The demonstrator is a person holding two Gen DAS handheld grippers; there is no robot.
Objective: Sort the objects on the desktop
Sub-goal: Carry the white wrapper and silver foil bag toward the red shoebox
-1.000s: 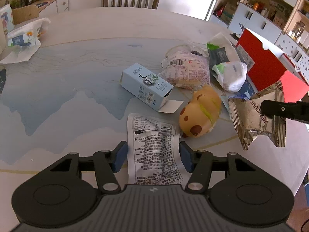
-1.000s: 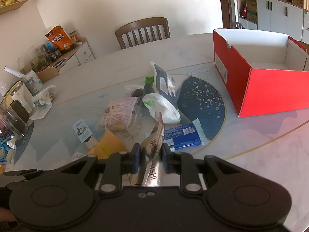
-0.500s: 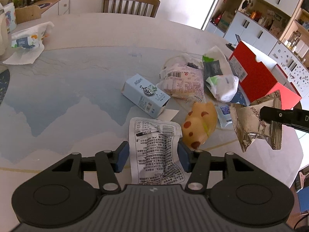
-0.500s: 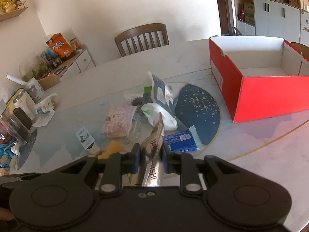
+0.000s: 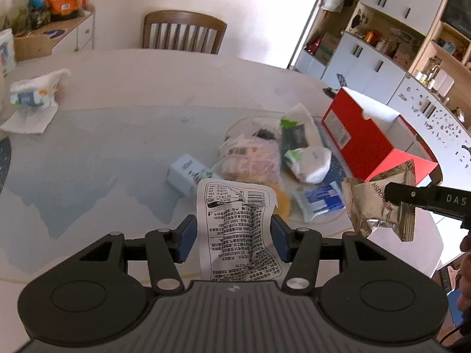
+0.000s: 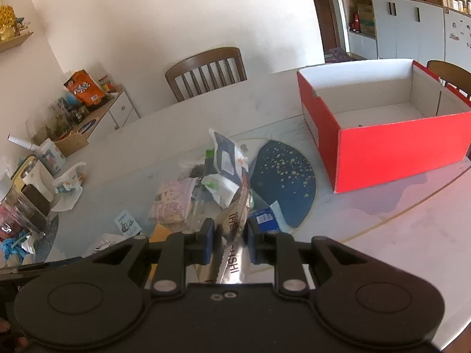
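1 view alone, the right wrist's, shows inside the red box (image 6: 397, 147).

White printed wrapper (image 5: 240, 229) and crumpled silver wrapper (image 5: 379, 204) both held off the table; open red box (image 6: 382, 135) near its right edge.

- The white wrapper (image 5: 240, 229) looks like thin crinkled plastic film printed in black.
- The silver wrapper (image 5: 379, 206) is creased, shiny metallic foil.
- The red box (image 6: 391, 135), far right, looks like matt cardboard, white inside.
- The table (image 6: 412, 235) is smooth, stone-like, with a faint sheen.
- The chair (image 5: 184, 32) beyond it is dark varnished wood.
- The gripper bodies are matt black plastic with blue pads (image 5: 185, 235).
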